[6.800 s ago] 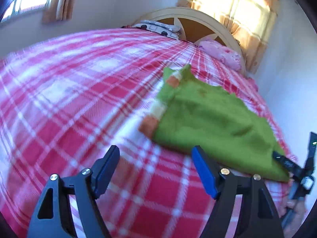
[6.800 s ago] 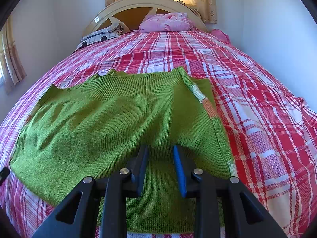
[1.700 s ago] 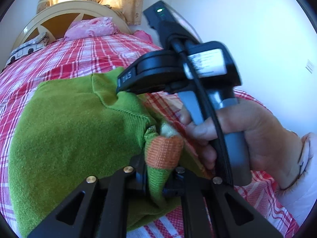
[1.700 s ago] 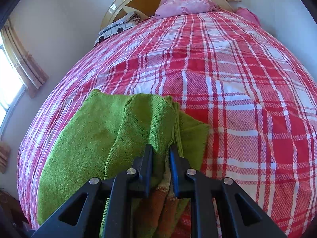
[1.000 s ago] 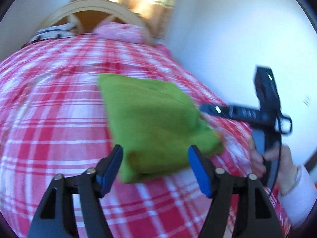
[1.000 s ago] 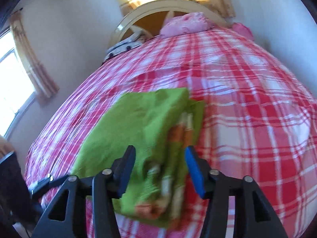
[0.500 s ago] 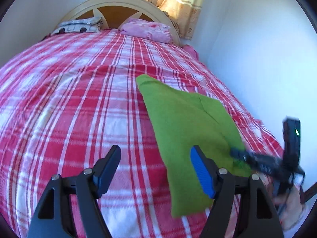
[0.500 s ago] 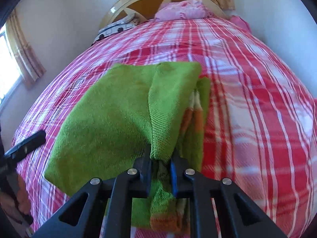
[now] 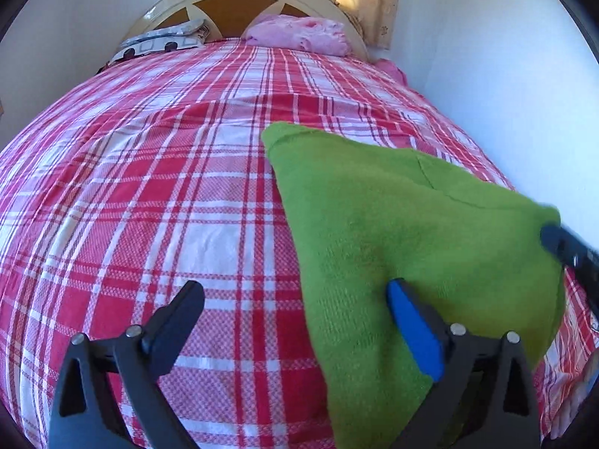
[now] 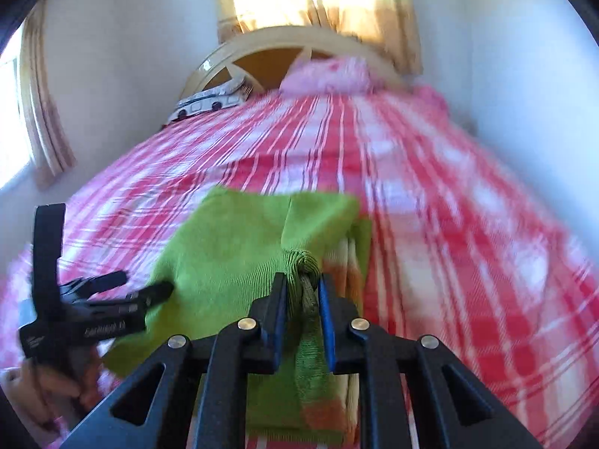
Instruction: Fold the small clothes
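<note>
**Right tongs pinch the folded sweater**

The bed (image 9: 157, 172), under a red plaid cover, fills a white-walled room with curtains (image 10: 318, 3) behind its headboard (image 9: 239, 3). On the bed's right side, toward the foot, lies the green sweater (image 9: 393, 224), folded. It looks soft, light and limp, best taken at a bunched edge. The right tongs (image 10: 302, 299) are clenched on such a ribbed edge. The left tongs (image 9: 295, 321) hang released at the sweater's left edge.

One green sweater (image 9: 393, 224), two tools, left tool (image 9: 295, 321), right tool (image 10: 302, 295), perhaps two pillows (image 9: 299, 33), one bed (image 9: 149, 187)
</note>
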`<state>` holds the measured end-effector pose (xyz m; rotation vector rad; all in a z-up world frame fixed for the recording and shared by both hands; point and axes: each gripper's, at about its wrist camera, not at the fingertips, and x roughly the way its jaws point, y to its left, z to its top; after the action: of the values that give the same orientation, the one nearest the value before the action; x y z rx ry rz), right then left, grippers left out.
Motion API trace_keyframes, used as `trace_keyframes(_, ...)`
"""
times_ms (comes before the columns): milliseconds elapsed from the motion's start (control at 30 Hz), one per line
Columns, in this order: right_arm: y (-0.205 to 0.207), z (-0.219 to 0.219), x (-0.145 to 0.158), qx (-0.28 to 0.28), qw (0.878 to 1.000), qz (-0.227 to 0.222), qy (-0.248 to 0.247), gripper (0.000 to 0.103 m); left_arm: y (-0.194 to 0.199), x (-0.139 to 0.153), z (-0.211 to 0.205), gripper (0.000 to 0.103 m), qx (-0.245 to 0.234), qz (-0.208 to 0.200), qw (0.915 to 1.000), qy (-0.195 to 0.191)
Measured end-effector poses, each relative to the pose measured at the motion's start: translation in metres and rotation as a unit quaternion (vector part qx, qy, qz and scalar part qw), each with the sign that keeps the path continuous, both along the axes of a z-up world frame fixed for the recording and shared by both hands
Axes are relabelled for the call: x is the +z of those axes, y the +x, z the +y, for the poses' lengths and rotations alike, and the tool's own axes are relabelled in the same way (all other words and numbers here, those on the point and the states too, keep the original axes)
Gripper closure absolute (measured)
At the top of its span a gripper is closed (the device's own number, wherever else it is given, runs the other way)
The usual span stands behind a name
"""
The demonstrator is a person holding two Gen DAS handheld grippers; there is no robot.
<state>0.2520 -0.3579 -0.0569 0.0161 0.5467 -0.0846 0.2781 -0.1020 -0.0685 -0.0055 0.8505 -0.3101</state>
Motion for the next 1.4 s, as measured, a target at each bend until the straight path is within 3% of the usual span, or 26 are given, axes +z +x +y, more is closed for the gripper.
trace_keyframes(200, -0.004, -0.012, 0.011, -0.088, 0.996, -0.023, 0.007, 0.082, -0.004, -0.001, -0.012, 0.002, -0.008, -0.020, 0.9993, 0.031)
trace_keyframes(300, -0.010, -0.016, 0.015, -0.055, 0.997, -0.031, 0.032, 0.082, 0.002, -0.006, -0.009, 0.002, -0.004, -0.001, 1.0000, 0.009)
trace_keyframes(400, 0.005, 0.001, 0.008, 0.007, 1.000, -0.007, 0.020, 0.082, 0.005, -0.008, -0.008, 0.002, -0.002, 0.009, 1.0000, -0.003)
trace_keyframes(500, 0.032, 0.004, -0.013, 0.023, 0.999, 0.039, 0.027, 0.082, 0.003, -0.008, -0.011, 0.002, -0.003, 0.006, 1.0000, 0.003)
trace_keyframes(600, 0.054, -0.005, -0.043, 0.003, 0.995, 0.096, 0.031, 0.085, 0.001, -0.008, -0.015, 0.002, -0.008, 0.002, 0.9999, 0.011)
trace_keyframes(800, 0.057, -0.003, -0.052, -0.016, 0.998, 0.066, -0.019, 0.085, 0.006, -0.011, -0.019, 0.000, -0.010, 0.000, 0.9999, 0.008)
trace_keyframes(933, 0.057, -0.007, -0.050, -0.012, 0.998, 0.069, -0.007, 0.085, 0.008, -0.013, -0.012, 0.000, -0.001, 0.020, 0.9998, -0.009)
trace_keyframes(1000, 0.048, -0.006, -0.042, -0.013, 0.997, 0.072, -0.001, 0.085, 0.002, -0.010, -0.008, 0.000, 0.005, 0.025, 0.9996, -0.007)
trace_keyframes(1067, 0.025, 0.000, -0.028, -0.012, 0.999, 0.046, 0.001, 0.085, -0.007, -0.005, -0.006, 0.000, 0.004, 0.018, 0.9998, 0.000)
trace_keyframes(1167, -0.009, 0.013, -0.022, 0.011, 0.999, 0.040, -0.012, 0.083, -0.023, -0.003, -0.008, 0.000, -0.026, 0.029, 0.9990, 0.021)
trace_keyframes(1233, -0.017, 0.020, -0.030, 0.022, 0.997, 0.061, -0.031, 0.083, -0.039, -0.007, -0.001, 0.000, -0.038, 0.023, 0.9984, 0.035)
trace_keyframes(1300, -0.016, 0.016, -0.053, 0.016, 0.993, 0.111, -0.039, 0.083, -0.050, -0.012, 0.011, 0.000, -0.037, 0.028, 0.9984, 0.032)
trace_keyframes(1400, -0.021, 0.002, -0.062, 0.024, 0.995, 0.099, 0.005, 0.083, -0.074, -0.014, 0.029, 0.000, -0.042, 0.018, 0.9985, 0.030)
